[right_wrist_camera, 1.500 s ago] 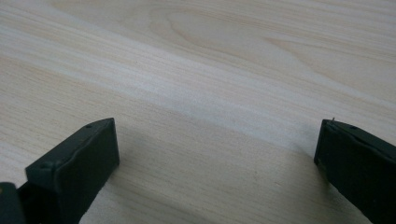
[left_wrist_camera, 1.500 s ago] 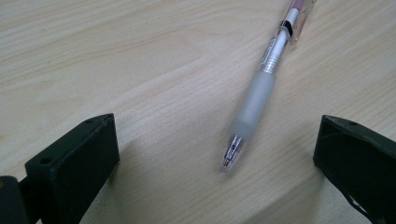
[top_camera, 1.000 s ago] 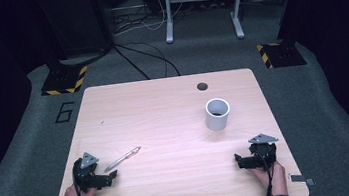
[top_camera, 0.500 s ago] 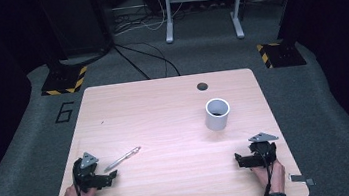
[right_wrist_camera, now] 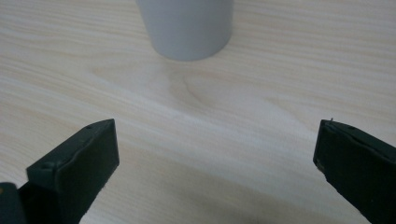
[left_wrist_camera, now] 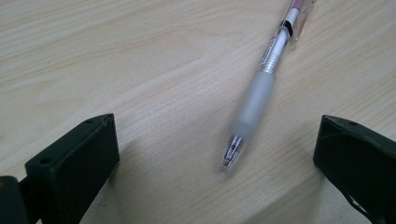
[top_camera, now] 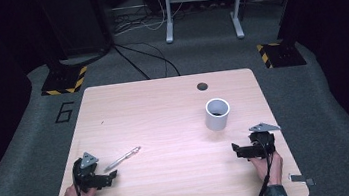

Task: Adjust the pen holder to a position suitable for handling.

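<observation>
Both grippers, left [top_camera: 113, 174] and right [top_camera: 234, 148], are gaping wide near the wooden tabletop's [top_camera: 164, 109] front corners, the clear silver pen [top_camera: 122, 158] lying untouched just beyond the left one.

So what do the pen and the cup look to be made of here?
Pen: seemingly plastic, with a clear tip and barrel end, a frosted, probably rubbery grip sleeve and a shiny silver middle that may be metal. Cup: matte, plain light grey, smooth-walled; plastic or ceramic, hard to say. Both rest on a wood-grain table.
</observation>
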`<state>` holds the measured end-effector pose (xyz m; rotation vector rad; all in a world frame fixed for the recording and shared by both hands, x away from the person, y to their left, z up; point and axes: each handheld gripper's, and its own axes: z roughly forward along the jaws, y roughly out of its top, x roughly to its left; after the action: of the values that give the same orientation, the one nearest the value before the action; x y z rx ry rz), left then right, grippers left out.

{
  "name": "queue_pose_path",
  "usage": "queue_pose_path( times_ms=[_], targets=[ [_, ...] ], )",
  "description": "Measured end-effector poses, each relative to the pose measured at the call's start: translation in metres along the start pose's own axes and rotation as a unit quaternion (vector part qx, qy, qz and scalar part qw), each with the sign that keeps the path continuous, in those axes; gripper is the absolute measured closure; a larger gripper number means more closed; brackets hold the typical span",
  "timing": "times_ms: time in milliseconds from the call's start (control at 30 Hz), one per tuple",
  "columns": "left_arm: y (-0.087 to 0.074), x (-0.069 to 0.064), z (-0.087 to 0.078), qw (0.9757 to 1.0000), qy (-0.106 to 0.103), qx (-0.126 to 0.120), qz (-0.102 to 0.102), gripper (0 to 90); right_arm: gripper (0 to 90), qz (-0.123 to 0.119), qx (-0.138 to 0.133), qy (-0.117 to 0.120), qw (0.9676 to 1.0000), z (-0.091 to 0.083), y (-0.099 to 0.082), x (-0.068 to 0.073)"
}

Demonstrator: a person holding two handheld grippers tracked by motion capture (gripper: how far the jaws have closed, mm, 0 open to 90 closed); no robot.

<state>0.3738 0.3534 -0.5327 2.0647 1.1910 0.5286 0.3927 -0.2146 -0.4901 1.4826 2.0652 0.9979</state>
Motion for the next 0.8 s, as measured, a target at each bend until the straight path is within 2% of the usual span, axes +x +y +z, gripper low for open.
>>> queue_pose_path(
  times_ms=[33, 233, 567, 700, 800],
  targets=[
    [0.0, 0.0, 0.0, 1.0, 0.0, 0.0, 0.0, 0.2, 0.0, 0.0, 0.0, 0.0, 1.0, 0.0, 0.0, 0.0],
    [0.0, 0.0, 0.0, 1.0, 0.0, 0.001, 0.001, 0.2, 0.0, -0.014, -0.012, 0.006, 0.9998, 0.005, 0.026, 0.007],
    [0.0, 0.0, 0.0, 1.0, 0.0, 0.001, 0.001, 0.2, 0.0, -0.037, -0.012, 0.009, 0.9992, 0.013, 0.056, 0.017],
    [0.0, 0.0, 0.0, 1.0, 0.0, 0.001, 0.001, 0.2, 0.0, -0.043, -0.006, 0.012, 0.999, 0.022, 0.069, 0.021],
    [0.0, 0.0, 0.0, 1.0, 0.0, 0.0, 0.001, 0.2, 0.0, -0.037, -0.007, 0.017, 0.9991, 0.03, 0.077, 0.023]
  ],
)
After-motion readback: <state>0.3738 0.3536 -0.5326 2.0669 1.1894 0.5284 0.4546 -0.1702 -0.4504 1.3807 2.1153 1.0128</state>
